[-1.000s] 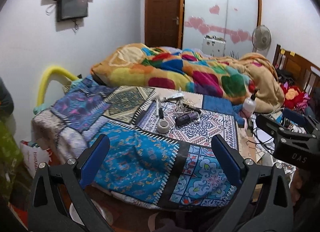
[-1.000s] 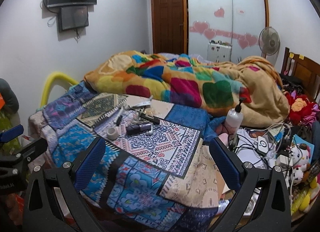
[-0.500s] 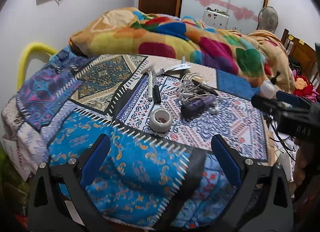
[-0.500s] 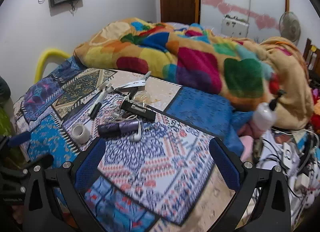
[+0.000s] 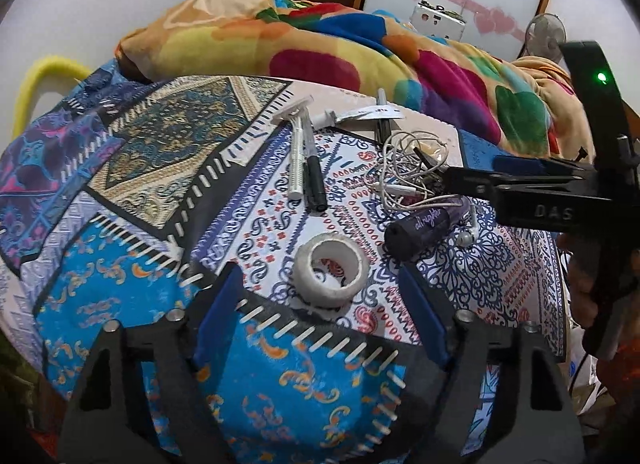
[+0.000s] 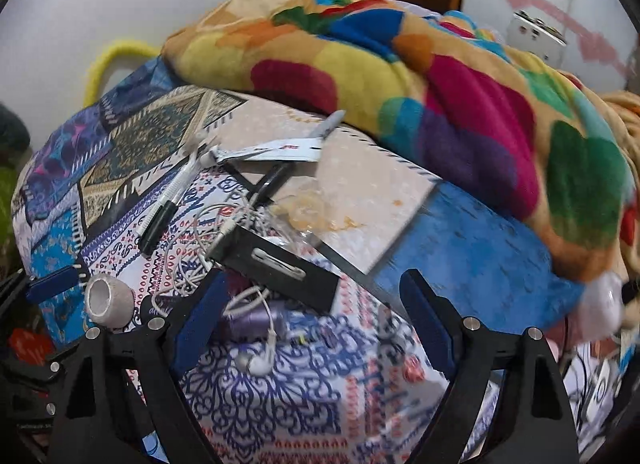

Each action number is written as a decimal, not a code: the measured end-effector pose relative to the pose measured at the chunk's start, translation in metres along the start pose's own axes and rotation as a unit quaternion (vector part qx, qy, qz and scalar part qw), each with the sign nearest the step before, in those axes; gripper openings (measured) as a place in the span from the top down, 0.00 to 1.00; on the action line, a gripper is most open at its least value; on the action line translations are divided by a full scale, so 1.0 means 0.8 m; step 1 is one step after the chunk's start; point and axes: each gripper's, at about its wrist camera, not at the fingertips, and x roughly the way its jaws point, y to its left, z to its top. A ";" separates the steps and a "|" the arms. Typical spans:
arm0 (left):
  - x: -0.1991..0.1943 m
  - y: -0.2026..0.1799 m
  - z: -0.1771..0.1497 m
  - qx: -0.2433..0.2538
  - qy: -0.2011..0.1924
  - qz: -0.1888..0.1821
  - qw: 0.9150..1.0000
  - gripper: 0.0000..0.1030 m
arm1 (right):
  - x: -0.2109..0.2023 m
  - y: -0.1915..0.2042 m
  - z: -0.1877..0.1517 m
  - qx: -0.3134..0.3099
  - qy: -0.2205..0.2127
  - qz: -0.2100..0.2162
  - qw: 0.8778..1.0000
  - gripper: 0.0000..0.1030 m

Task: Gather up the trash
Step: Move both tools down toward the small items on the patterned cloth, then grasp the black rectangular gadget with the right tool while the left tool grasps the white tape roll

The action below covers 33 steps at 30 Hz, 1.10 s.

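Tape roll (image 5: pixel 331 268) lay on the bed (image 5: pixel 120 296), just ahead of the left gripper (image 5: pixel 320 318); jaws unclenched, just narrowing, nothing between. Judged light, stiff; grip across rim. Right gripper (image 6: pixel 316 328) likewise released.

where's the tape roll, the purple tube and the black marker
tape roll (image 5: pixel 331 268), left wrist view, on its white outer wall
purple tube (image 5: pixel 424 225), left wrist view, on the middle of its printed side
black marker (image 5: pixel 314 179), left wrist view, on its dark barrel
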 end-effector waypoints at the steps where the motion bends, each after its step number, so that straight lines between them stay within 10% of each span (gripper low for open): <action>1: 0.002 -0.002 0.000 0.002 0.001 0.000 1.000 0.32 | 0.003 0.001 0.002 -0.005 0.001 0.000 1.000 0.19; 5: 0.010 -0.008 0.001 0.004 0.009 -0.017 1.000 0.61 | 0.011 -0.004 0.012 -0.009 0.004 0.018 1.000 0.38; 12: -0.003 -0.029 -0.010 0.029 -0.003 -0.016 0.999 0.62 | 0.021 -0.007 0.009 -0.002 0.034 0.038 0.999 0.77; 33: -0.061 -0.051 -0.031 0.039 -0.006 -0.015 0.999 0.62 | -0.040 -0.027 -0.087 0.010 0.075 -0.009 0.997 0.77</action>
